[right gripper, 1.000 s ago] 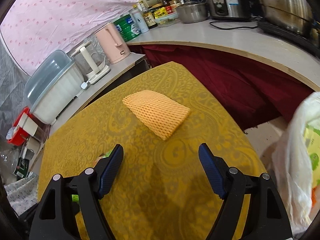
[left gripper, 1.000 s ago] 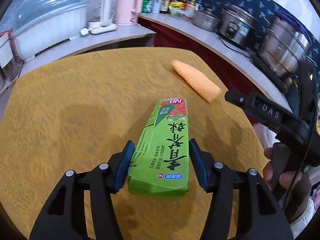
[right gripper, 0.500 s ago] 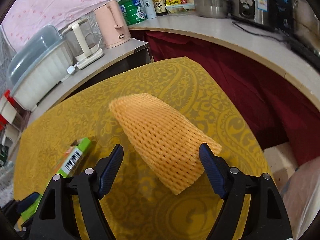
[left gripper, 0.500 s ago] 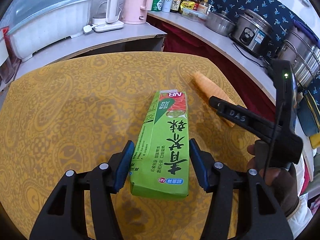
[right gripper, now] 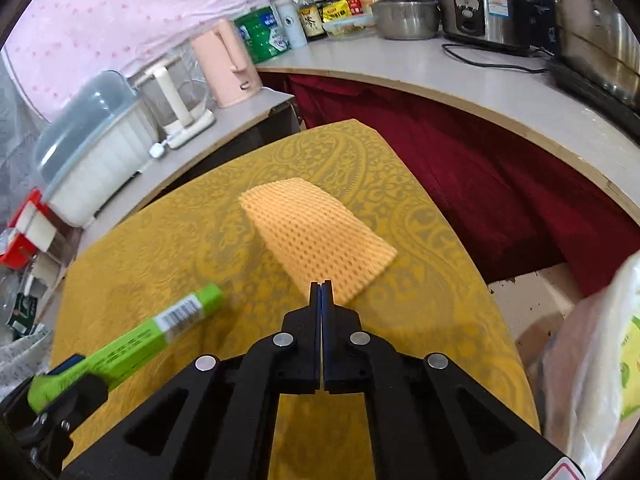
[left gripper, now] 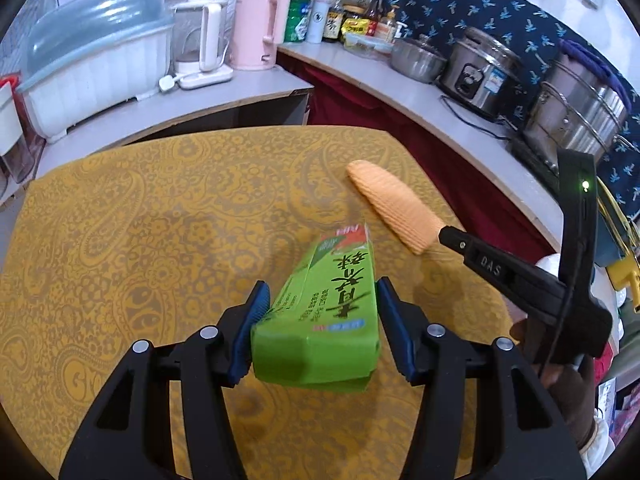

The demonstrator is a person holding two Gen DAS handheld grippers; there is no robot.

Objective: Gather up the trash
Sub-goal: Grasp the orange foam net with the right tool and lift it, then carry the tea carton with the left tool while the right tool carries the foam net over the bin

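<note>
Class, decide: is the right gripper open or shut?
Shut: the right gripper has its jaws pressed together at the orange foam net's near edge.

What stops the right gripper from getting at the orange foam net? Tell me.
Probably nothing. The right gripper sits at the near edge of the orange foam net with bare tablecloth around it. The green carton is off to the side, shut in the left gripper.

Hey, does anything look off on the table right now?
Yes. The right gripper is shut at the near edge of the orange foam net, apparently pinching only its edge. The green tea carton sits tilted in the left gripper.
</note>
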